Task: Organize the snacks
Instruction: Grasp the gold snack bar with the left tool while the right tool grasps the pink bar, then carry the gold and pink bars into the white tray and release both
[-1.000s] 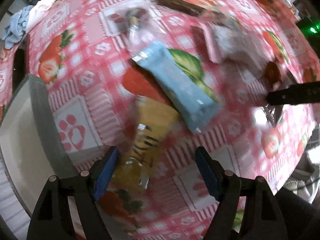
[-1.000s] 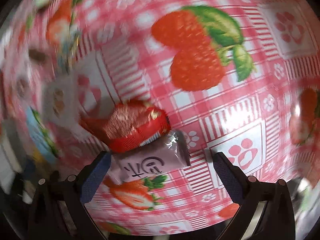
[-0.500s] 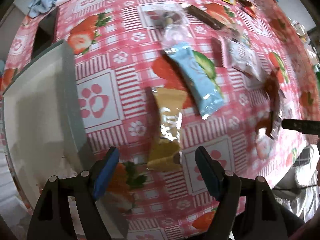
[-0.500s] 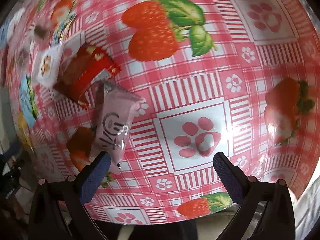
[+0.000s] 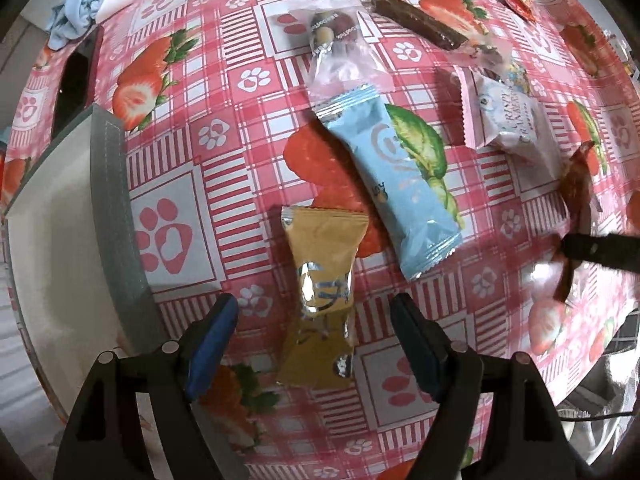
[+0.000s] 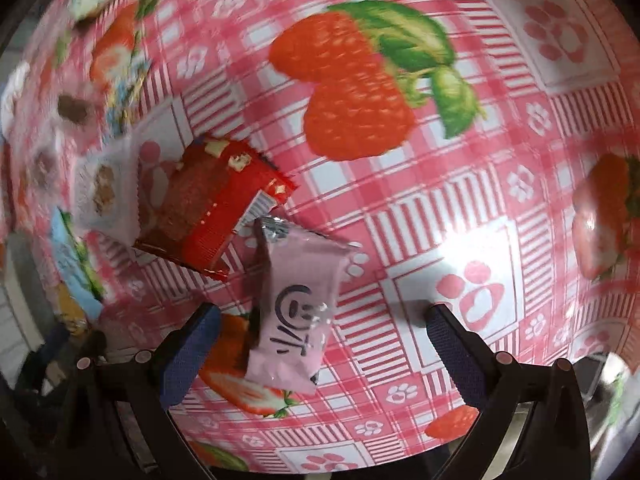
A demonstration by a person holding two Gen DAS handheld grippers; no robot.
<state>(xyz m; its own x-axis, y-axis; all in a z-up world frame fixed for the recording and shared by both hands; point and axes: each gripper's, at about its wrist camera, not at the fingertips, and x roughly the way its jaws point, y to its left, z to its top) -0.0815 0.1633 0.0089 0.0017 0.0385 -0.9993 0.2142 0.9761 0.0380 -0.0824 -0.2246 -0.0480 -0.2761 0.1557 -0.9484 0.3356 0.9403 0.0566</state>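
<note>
Hovering over the strawberry-print tablecloth (image 5: pixel 224 184), the left gripper (image 5: pixel 314 334) has its blue-padded jaws spread wide, holding nothing, with the yellow snack packet (image 5: pixel 320 280) lying flat on the cloth between the fingertips. Just beyond it, a light blue snack bar (image 5: pixel 394 184) lies diagonally, its far end overlapping a clear bag of mixed nuts (image 5: pixel 332 40). A white cranberry packet (image 5: pixel 516 120) rests to the right, and a long brown bar (image 5: pixel 420 26) sits farther back. A grey bin (image 5: pixel 112 216) stands at the left edge of the table.

The right gripper (image 6: pixel 324 326) is likewise released, jaws wide apart, with the pink snack packet (image 6: pixel 298 312) between its fingertips; whether the packet touches either pad is hard to tell. A red wafer packet (image 6: pixel 212 208) lies just beyond the pink one, seemingly touching it.
</note>
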